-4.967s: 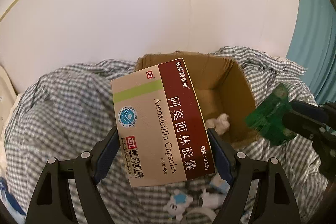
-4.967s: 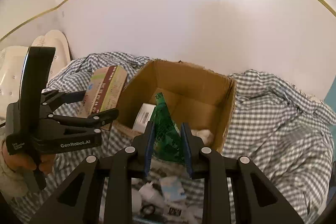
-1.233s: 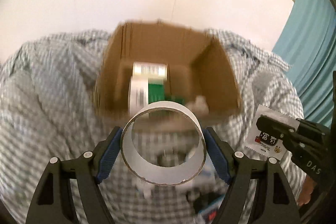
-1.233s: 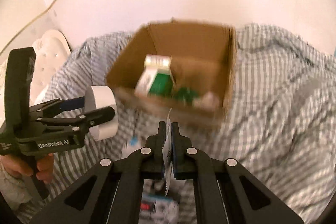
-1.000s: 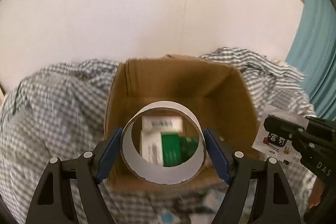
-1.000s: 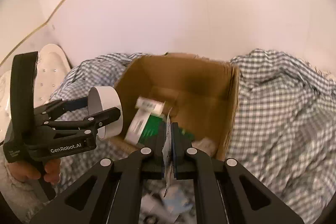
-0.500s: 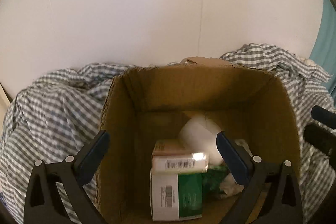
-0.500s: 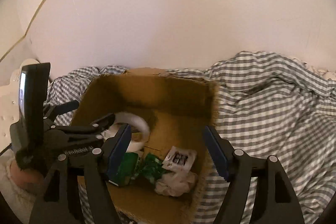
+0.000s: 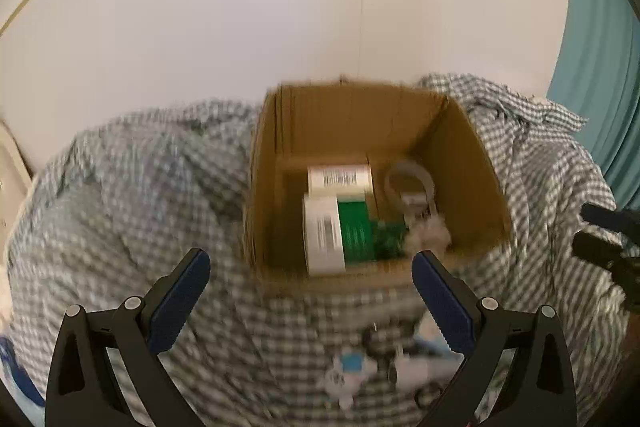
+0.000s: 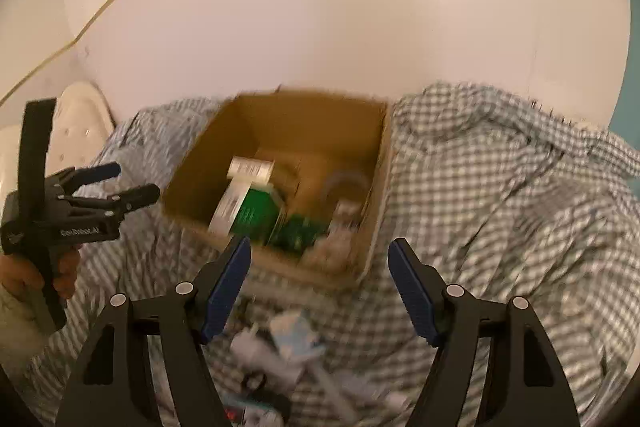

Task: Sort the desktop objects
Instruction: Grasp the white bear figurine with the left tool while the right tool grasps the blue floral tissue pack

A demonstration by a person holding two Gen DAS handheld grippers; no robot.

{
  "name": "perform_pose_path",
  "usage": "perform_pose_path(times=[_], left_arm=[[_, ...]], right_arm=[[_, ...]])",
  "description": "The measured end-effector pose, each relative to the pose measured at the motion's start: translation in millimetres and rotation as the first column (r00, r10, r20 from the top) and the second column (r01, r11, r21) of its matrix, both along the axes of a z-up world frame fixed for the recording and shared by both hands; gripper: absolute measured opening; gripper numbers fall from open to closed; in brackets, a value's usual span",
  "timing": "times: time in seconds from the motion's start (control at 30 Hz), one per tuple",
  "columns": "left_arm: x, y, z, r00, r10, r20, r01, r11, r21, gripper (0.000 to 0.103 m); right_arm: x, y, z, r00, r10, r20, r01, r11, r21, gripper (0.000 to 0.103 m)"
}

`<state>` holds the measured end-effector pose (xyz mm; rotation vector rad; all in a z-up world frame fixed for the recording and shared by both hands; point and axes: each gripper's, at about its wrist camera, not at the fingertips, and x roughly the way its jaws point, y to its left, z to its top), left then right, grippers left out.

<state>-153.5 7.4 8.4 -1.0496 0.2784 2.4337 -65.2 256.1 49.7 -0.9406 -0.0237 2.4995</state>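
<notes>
The checked cloth (image 9: 132, 195) fills the lower frame around the open cardboard box (image 9: 472, 163) at centre, which now holds the white tape roll (image 9: 409, 183) and the small sachet (image 10: 347, 209) beside the green-and-white cartons (image 9: 340, 231). A second ago the left gripper (image 9: 311, 297) clamped that roll and the right gripper (image 10: 319, 285) pinched the sachet; both sets of fingers have just been opening and now stand apart, empty, below the box

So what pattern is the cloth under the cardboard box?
The cloth is a grey-and-white check, clearest in the right wrist view.
</notes>
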Motion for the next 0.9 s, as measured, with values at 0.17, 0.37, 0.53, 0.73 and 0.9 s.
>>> perform_pose_path(times=[0.17,0.37,0.53,0.73,0.9], left_arm=[[21,-6,-78,0.986,-0.005,0.168,0.008,1.0,-0.017,0.103],[21,-6,-151,0.953,0.031,0.302,-0.002,0.996,-0.094,0.103],[11,4,-172,0.939,0.034,0.342,0.013,0.991,-0.134,0.103],[4,10,-177,0.915,-0.031,0.403,0.069,0.994,-0.08,0.091],[15,26,-184,0.898,-0.109,0.426,0.173,0.978,-0.116,0.063]], right_arm=[[11,-8,-68,0.999,-0.011,0.041,0.013,0.999,-0.043,0.072],[-9,3,-132,0.976,0.002,0.216,0.013,0.998,-0.066,0.072],[-31,21,-161,0.955,0.024,0.295,0.009,0.994,-0.112,0.071],[-54,39,-185,0.933,0.001,0.36,0.035,0.995,-0.094,0.072],[-57,51,-194,0.928,-0.011,0.371,0.066,0.989,-0.135,0.072]])
